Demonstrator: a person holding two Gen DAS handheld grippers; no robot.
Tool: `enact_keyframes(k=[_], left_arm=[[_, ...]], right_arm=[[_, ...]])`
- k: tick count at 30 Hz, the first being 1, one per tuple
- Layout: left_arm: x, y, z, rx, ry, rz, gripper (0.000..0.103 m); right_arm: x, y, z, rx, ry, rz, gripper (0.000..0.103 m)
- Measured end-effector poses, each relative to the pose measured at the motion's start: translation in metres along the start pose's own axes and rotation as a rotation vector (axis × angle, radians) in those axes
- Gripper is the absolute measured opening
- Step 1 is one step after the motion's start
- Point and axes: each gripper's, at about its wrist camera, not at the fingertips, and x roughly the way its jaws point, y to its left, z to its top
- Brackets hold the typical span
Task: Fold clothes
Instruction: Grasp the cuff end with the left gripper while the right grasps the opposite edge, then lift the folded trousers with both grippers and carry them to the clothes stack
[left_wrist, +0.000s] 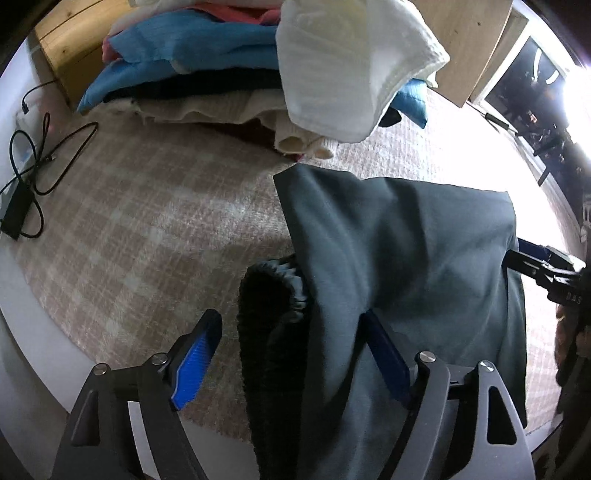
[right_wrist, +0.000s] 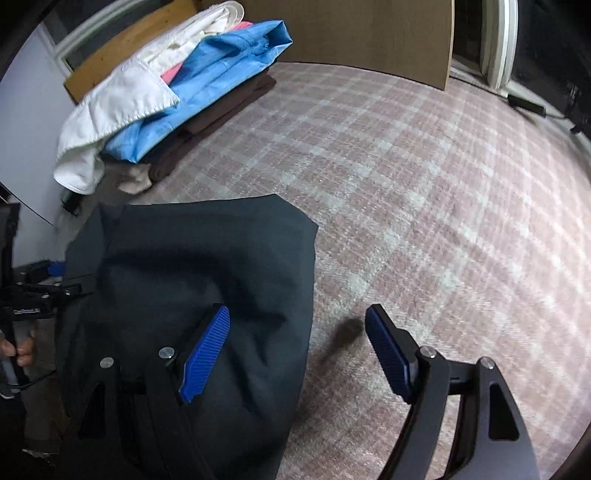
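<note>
A dark grey-green garment (left_wrist: 406, 240) with a gathered elastic waistband (left_wrist: 291, 288) lies partly folded on the pink plaid blanket (left_wrist: 166, 206). My left gripper (left_wrist: 291, 321) is open just above it: the waistband end sits between the blue pads, and cloth covers the tip of the right finger (left_wrist: 388, 354). My right gripper (right_wrist: 297, 312) is open too, with its left finger (right_wrist: 207, 350) over the garment (right_wrist: 203, 258) and its right finger (right_wrist: 388, 350) over bare blanket (right_wrist: 424, 184). Each view shows the other gripper at the garment's far edge (left_wrist: 543, 266) (right_wrist: 37, 295).
A pile of clothes (left_wrist: 221, 48) in blue, pink, cream and dark cloth sits at the back, with a white towel (left_wrist: 351, 66) hanging over it, and shows in the right wrist view (right_wrist: 177, 85) too. Black cables (left_wrist: 37, 158) lie at the left. A wooden board (right_wrist: 332, 33) stands behind.
</note>
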Motion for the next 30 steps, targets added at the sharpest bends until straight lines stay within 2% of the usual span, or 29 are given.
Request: enact_keyframes(k=[6,8,15,20,21,24,25,27,30], left_arm=[[0.012,-0.003,0.002,0.01,0.046,-0.019,0.081],[0.015,-0.006,0.002,0.028,0.049,-0.006,0.084],[0.018,-0.015,0.003,0.101,0.036,0.022,0.085],[0.017,-0.016,0.005,0.11,0.041,0.013,0.084],[0.016,-0.016,0.005,0.111,0.038,0.008,0.082],[0.014,-0.017,0.005,0.115,0.028,-0.006,0.069],[0.013,-0.017,0.005,0.116,0.025,-0.01,0.062],[0.012,-0.017,0.004,0.118,0.019,-0.02,0.061],[0.009,-0.018,0.004,0.121,0.009,-0.034,0.056]], right_arm=[[0.012,0.017,-0.001,-0.004,0.06,-0.08,0.076],[0.013,0.023,-0.004,-0.023,0.047,-0.104,0.076],[0.013,0.023,-0.009,-0.046,0.003,-0.095,0.075],[0.015,0.024,-0.008,-0.068,-0.011,-0.091,0.075],[0.015,0.024,-0.008,-0.072,-0.014,-0.087,0.072],[0.012,0.029,-0.009,-0.103,-0.031,-0.037,0.051],[0.012,0.03,-0.009,-0.117,-0.03,-0.026,0.05],[0.011,0.03,-0.007,-0.118,-0.025,-0.014,0.05],[0.009,0.026,-0.006,-0.114,-0.023,0.01,0.042]])
